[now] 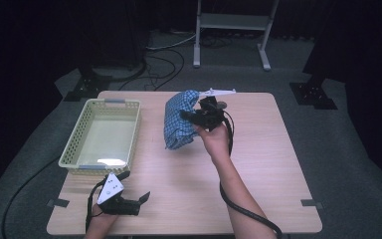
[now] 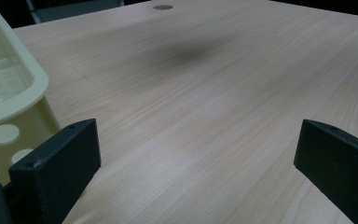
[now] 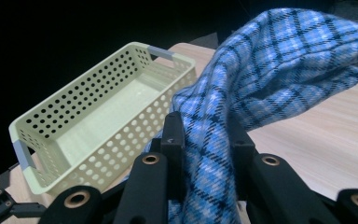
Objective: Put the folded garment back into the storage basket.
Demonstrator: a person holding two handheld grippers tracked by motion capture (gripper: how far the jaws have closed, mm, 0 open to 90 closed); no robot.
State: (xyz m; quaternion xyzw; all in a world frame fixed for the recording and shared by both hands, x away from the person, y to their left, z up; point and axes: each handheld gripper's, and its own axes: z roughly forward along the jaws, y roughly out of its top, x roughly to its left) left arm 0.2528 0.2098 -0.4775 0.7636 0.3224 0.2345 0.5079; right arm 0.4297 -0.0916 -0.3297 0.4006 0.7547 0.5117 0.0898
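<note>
My right gripper (image 3: 205, 140) has its fingers pinching the blue checked cloth (image 1: 179, 119) just right of the basket (image 1: 79, 144) (soft, light, floppy, so I grab a thick bunch), while my left gripper (image 1: 129, 201) fingers stay spread.

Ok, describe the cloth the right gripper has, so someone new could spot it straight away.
On the wooden table, look right of the pale yellow perforated basket, toward the far edge. There the right gripper is shut on a bunched cloth. It is blue plaid with dark lines, the one soft, patterned thing there.
</note>
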